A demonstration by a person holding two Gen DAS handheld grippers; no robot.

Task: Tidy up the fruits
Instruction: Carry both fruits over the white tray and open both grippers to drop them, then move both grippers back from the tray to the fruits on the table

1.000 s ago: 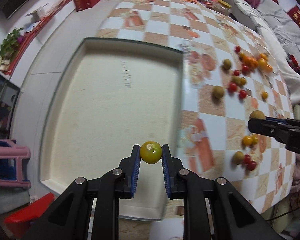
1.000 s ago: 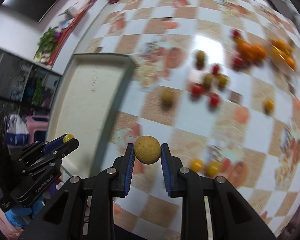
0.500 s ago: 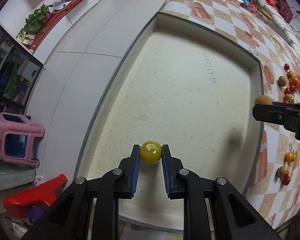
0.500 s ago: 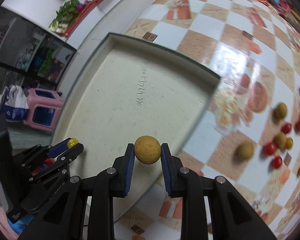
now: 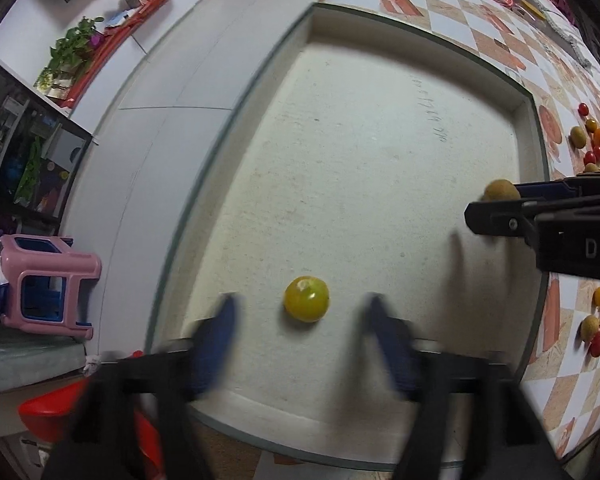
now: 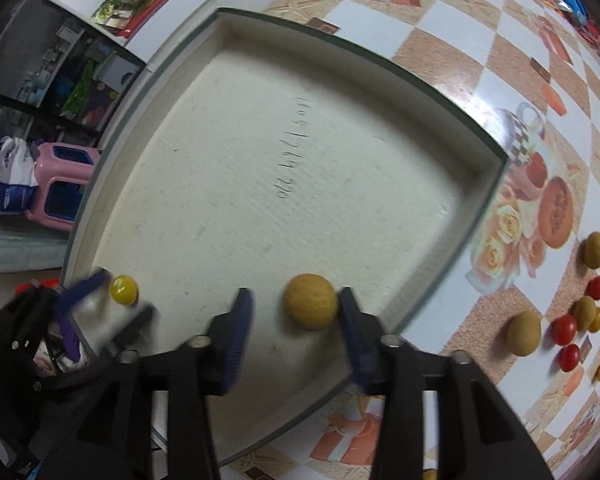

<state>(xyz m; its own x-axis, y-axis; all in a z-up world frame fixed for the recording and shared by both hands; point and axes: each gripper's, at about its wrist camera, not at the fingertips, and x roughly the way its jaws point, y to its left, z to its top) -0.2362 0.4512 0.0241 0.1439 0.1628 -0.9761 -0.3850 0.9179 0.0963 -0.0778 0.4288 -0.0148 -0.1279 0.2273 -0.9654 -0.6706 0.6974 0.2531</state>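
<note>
Left gripper (image 5: 300, 316) jaws spread; yellow tomato (image 5: 306, 299) lies free on tray (image 5: 380, 140) floor. Right gripper (image 6: 296, 312) jaws spread around tan fruit (image 6: 309, 301) inside the tray.

The tray (image 6: 148, 92) is cream inside with a dark green rim. The surface (image 6: 452, 12) wears orange-and-white checks. One fruit (image 5: 306, 299) is yellow-green, another (image 6: 309, 301) tan; the tongs' pads (image 6: 238, 330) are blue.

Both grippers' jaws have sprung apart, freeing the yellow tomato (image 5: 306, 299) and tan fruit (image 6: 309, 301) into the tray (image 6: 480, 184).
</note>
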